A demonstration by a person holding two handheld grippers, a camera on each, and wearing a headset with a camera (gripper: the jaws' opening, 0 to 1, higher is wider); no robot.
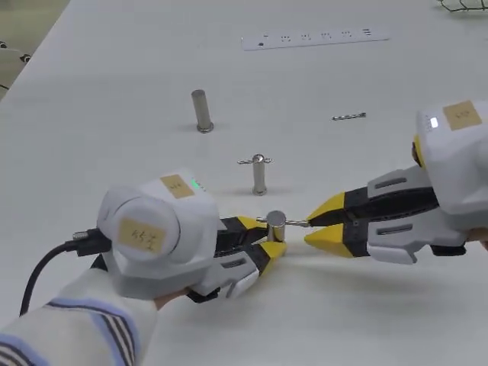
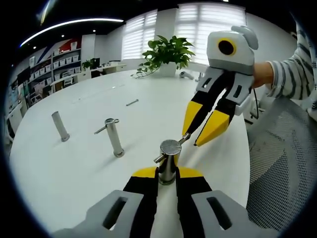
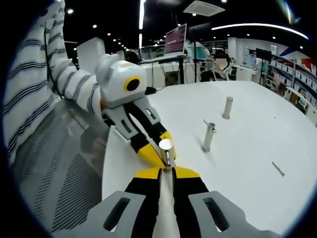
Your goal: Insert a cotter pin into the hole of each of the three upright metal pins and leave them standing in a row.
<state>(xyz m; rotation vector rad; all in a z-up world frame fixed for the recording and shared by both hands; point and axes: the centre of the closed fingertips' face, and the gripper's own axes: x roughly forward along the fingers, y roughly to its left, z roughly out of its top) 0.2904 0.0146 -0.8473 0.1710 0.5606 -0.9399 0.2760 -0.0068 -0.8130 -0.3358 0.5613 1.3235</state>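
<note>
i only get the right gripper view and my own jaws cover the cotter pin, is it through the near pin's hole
Observer: Yes. In the left gripper view the cotter pin pokes out of the near pin on the side away from the right gripper.
Operator: where is the other one gripping
Observer: The left gripper has its jaws shut low on the shaft, well below the hole.
Operator: anything further back
Observer: In the head view a white power strip lies across the table beyond the far pin.
</note>
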